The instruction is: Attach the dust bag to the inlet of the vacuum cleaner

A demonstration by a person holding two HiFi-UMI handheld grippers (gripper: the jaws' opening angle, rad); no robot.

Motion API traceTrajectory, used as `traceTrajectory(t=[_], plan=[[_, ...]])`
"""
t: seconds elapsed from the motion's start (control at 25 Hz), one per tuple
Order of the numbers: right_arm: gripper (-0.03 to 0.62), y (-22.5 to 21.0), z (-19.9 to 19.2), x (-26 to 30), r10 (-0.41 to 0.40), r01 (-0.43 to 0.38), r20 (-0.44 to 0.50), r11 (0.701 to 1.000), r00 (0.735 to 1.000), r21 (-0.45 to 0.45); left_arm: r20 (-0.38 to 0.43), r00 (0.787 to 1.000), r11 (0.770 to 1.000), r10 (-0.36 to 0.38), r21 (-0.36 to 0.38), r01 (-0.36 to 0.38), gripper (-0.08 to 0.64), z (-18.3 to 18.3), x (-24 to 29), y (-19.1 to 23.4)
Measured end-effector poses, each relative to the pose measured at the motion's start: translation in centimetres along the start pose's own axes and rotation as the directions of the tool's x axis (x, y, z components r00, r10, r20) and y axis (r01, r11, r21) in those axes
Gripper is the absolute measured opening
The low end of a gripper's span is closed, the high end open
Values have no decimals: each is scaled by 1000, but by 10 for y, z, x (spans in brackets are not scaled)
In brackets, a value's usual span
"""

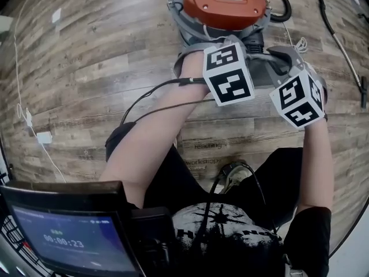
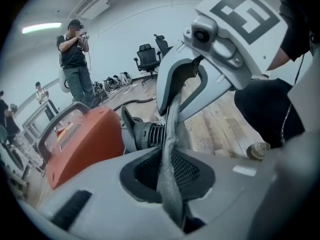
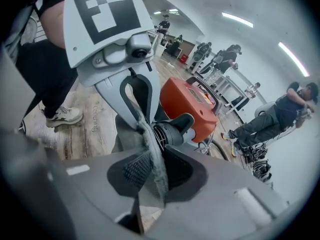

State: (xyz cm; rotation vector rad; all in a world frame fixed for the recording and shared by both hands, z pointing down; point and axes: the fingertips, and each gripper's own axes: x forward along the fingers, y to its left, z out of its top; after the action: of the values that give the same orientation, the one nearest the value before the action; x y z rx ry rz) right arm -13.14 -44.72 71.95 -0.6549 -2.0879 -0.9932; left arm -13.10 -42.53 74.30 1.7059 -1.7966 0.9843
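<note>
Vacuum cleaner (image 1: 222,2), orange top, stood on the wood floor (image 1: 86,68). Its black ribbed inlet (image 2: 149,135) projected from the body toward the two pairs of tongs.

Dust bag (image 2: 169,129): grey fabric, held just in front of the inlet, on the side of the vacuum cleaner facing the tongs. Only a gathered band of it was visible. The band's long axis ran straight from one pair of tongs to the other, crossing the inlet's mouth.

Left tongs (image 2: 170,179): clenched on one end of the band, fabric pinched between the pads. Right tongs (image 3: 150,179): clenched on the opposite end, likewise.

Both tongs angled downward toward the vacuum cleaner, tips close together, facing each other across the inlet. Whether the fabric touched the inlet could not be told.
</note>
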Motion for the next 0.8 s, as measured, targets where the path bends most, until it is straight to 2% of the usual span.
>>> traceTrajectory(t=[0.24, 0.36, 0.56, 0.8], plan=[[61, 1, -31, 18, -9, 12, -29, 996, 1000, 93, 95, 995, 1000, 4, 23, -6, 52, 25, -6, 3], [60, 2, -35, 22, -6, 11, -39, 993, 999, 121, 110, 994, 999, 15, 42, -19, 55, 28, -6, 3], [66, -4, -22, 14, -45, 47, -60, 998, 997, 32, 88, 994, 996, -61, -53, 66, 51, 15, -4, 0], [69, -2, 0, 7, -75, 70, -62, 995, 995, -73, 55, 996, 993, -64, -95, 69, 44, -3, -1, 2]])
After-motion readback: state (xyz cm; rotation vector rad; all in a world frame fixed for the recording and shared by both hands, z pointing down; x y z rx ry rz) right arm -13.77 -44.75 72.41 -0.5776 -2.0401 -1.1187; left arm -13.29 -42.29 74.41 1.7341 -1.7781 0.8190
